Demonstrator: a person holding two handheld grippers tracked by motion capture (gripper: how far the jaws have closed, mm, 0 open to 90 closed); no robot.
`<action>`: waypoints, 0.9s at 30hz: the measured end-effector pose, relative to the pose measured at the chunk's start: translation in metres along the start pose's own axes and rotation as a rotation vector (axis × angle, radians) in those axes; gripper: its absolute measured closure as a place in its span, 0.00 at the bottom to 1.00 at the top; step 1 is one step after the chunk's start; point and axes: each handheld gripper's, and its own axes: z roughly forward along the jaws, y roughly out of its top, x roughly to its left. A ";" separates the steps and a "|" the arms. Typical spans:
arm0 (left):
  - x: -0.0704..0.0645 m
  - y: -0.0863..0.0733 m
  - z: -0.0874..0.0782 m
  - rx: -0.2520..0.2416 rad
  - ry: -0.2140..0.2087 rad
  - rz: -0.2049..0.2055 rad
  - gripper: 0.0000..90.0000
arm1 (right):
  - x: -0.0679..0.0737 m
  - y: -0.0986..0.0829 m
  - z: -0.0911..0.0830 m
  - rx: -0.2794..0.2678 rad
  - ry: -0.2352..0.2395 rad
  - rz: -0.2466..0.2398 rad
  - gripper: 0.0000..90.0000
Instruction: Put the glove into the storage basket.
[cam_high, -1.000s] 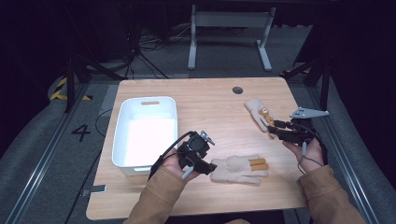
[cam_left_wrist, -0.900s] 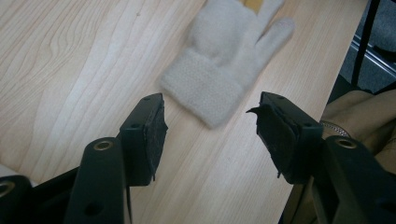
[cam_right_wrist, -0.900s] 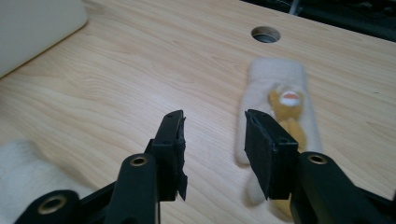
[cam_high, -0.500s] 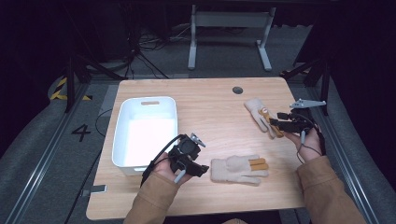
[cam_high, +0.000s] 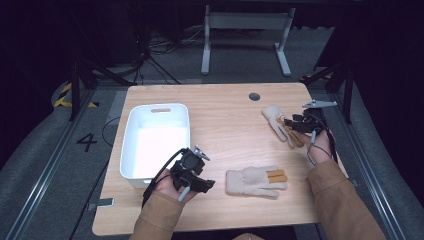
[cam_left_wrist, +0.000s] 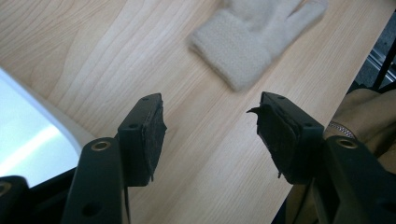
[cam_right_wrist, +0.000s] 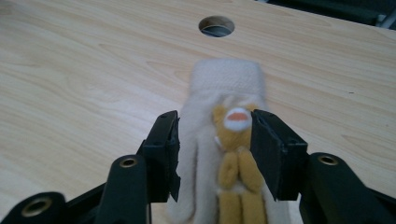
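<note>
Two grippers are ours: the right gripper (cam_right_wrist: 215, 154) straddles the far glove (cam_right_wrist: 224, 140) at the frame's right with jaws released, while the left gripper (cam_left_wrist: 210, 135) hangs spread and empty beside the near glove (cam_high: 255, 181) at lower centre. We judge the grasp imminent, needing a squeeze, then carriage toward the white bin (cam_high: 156, 112) on the wooden bench (cam_high: 225, 100) amid a dark room.

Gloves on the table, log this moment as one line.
right gripper: open, fingers astride far glove | left gripper: open, empty, short of near glove | white bin: nothing visible inside
</note>
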 end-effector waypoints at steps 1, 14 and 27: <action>0.001 -0.003 -0.001 0.001 0.004 -0.008 0.47 | -0.002 0.001 0.008 0.008 -0.003 0.004 0.60; 0.004 -0.009 -0.003 0.005 0.001 -0.032 0.45 | -0.006 -0.003 0.041 0.016 -0.049 0.070 0.56; 0.004 -0.010 -0.003 0.010 0.003 -0.034 0.45 | -0.013 -0.017 0.058 0.102 -0.055 0.055 0.65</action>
